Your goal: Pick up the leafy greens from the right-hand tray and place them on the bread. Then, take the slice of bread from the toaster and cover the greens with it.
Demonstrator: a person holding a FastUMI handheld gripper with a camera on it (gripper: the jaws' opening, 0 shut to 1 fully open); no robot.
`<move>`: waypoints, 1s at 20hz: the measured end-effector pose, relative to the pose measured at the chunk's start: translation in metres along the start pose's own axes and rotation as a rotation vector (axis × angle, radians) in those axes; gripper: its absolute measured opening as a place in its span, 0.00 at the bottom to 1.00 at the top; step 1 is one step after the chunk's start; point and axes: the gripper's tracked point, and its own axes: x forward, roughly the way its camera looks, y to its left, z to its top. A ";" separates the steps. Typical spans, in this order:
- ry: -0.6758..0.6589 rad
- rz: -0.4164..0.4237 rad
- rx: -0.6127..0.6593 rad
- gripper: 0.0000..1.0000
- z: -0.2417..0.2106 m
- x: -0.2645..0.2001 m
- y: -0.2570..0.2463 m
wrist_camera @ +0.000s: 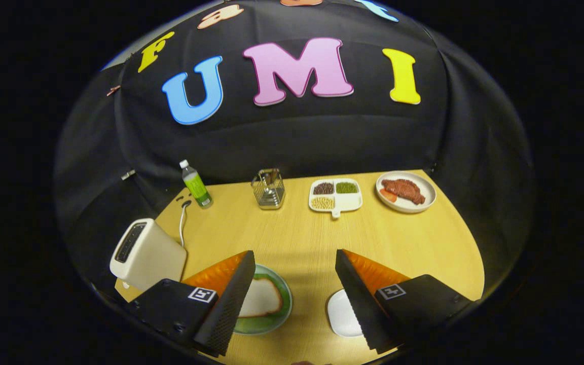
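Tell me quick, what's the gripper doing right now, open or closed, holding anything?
Gripper: open, fingers spread wide, holding nothing, above the table with the bread on its plate between the fingers.

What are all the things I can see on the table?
Bottle: one, green, far end by the cable.
Cable: one, white, behind the toaster.
Toaster: one, cream, beside the left finger.
Metal holder: one, silver, far end.
Divided dish: one, white, holding grains.
Meat plate: one, white, far end.
Green plate: one, between the fingers.
Bread: one slice, pale, on the green plate.
White tray: one, by the right finger.
Table: one, wooden.
Gripper: one, open.
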 end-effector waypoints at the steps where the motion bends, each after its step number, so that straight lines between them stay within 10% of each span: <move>1: -0.035 0.008 -0.006 0.99 0.017 -0.012 -0.004; 10: -0.345 -0.078 -0.047 0.99 0.133 -0.125 -0.032; 20: -0.416 -0.168 -0.131 0.98 0.113 -0.193 0.004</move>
